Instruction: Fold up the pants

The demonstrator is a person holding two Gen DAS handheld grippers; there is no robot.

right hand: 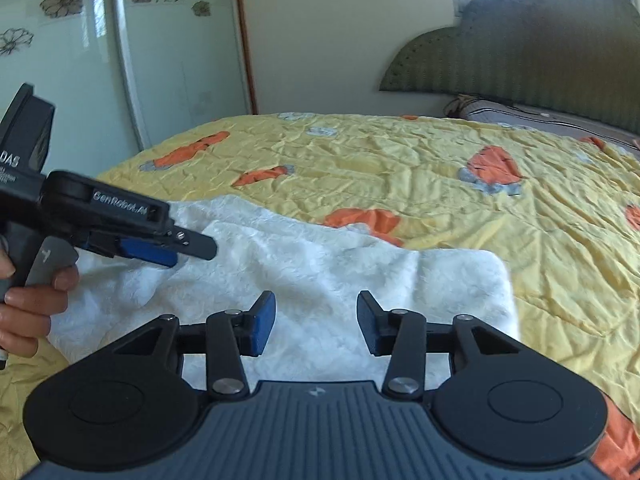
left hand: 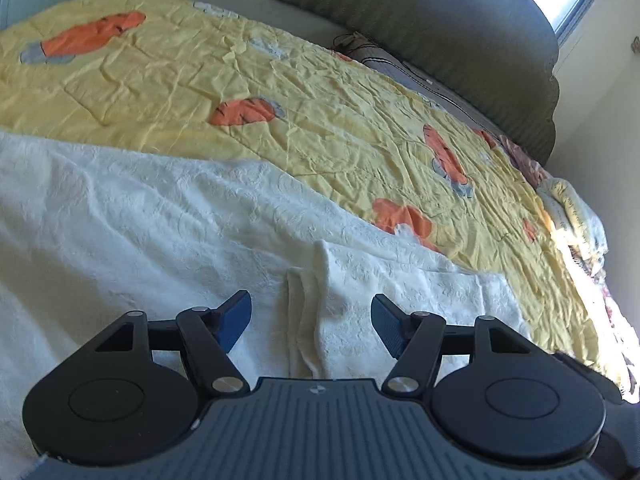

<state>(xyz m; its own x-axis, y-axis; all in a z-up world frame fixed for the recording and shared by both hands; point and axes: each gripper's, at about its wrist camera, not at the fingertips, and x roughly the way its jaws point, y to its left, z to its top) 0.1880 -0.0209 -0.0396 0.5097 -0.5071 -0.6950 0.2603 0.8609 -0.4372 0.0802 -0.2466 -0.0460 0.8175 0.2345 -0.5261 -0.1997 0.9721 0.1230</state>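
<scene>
pants (right hand: 320, 276): white, lay on the yellow quilt (right hand: 480, 208) of the bed, doubled over with a rounded fold edge | progress: partly folded, more folds likely left | left gripper (left hand: 311, 322): jaws apart, empty | right gripper (right hand: 316, 322): jaws apart, empty

Open hand-held gripper (left hand: 311, 322) over pants (left hand: 160, 208).

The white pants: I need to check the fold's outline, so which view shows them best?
The right wrist view: the white pants lie there nearly whole, with their right edge and rounded corner against the yellow quilt. The left wrist view shows the pants close up, cropped at the left.
</scene>
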